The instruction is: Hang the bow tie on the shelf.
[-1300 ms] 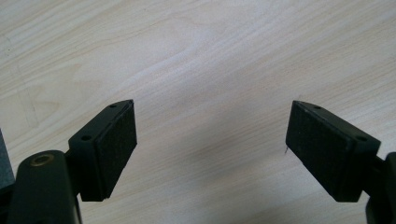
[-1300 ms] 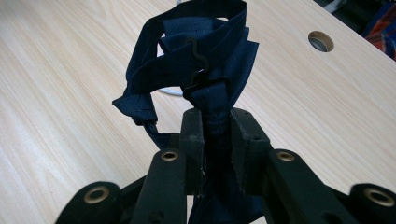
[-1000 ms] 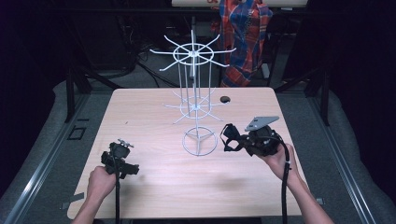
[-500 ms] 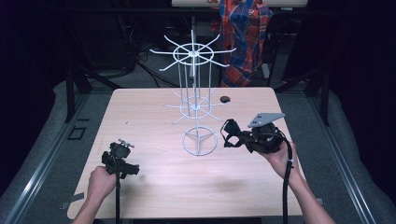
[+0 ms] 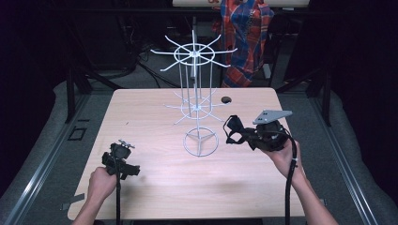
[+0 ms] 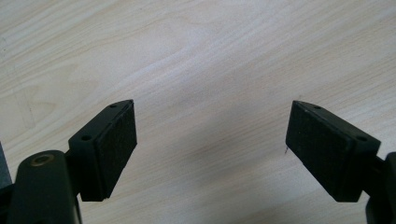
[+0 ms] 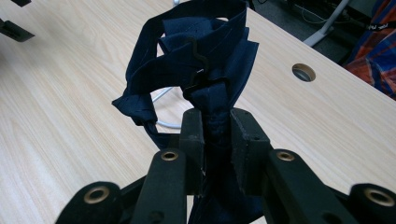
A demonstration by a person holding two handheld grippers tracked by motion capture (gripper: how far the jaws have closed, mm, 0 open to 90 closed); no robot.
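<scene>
The right gripper point(image 5: 234, 132) held a navy strap point(image 7: 201, 70), jaws clamped, just beside the wire rack point(image 5: 195, 101), whose arms hung bare; hanging apparently remained. The left gripper point(image 6: 210, 154) rested on the surface point(image 5: 155, 117), jaws apart.

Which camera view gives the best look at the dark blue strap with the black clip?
The right gripper view: the dark blue strap rises close to the camera, pinched between the right gripper jaws, and its folds and black clip show clearly. In the high view it is a small dark bundle beside the wire rack.
</scene>
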